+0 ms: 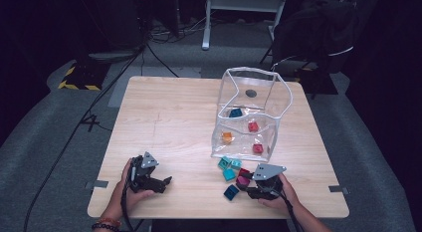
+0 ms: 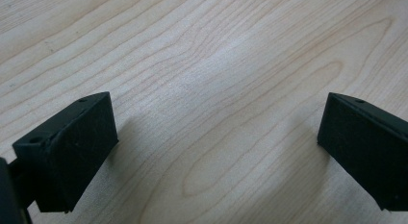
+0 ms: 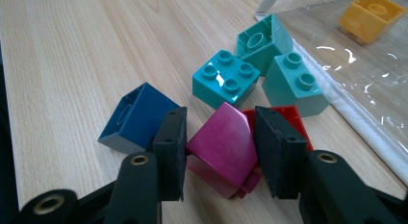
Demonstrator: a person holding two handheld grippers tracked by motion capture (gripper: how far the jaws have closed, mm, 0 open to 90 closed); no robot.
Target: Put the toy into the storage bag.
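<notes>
My right gripper [image 3: 221,123] is shut on a magenta brick [image 3: 223,147], one pad pressing on each side of it; in the high view this gripper [image 1: 244,184] sits near the table's front right. Around it lie a dark blue brick [image 3: 137,116], a teal brick [image 3: 223,80], a red brick [image 3: 293,120] and two pale green bricks [image 3: 293,84]. My left gripper [image 2: 216,137] stands open over bare wood with nothing between its pads, at the front left in the high view [image 1: 164,184].
A clear plastic bag [image 1: 249,77] stands open at the back right of the wooden table [image 1: 164,117]. Inside lie a blue brick [image 1: 235,112], two red ones [image 1: 253,126] and an orange one [image 3: 373,15]. A chair and cables are beyond the table.
</notes>
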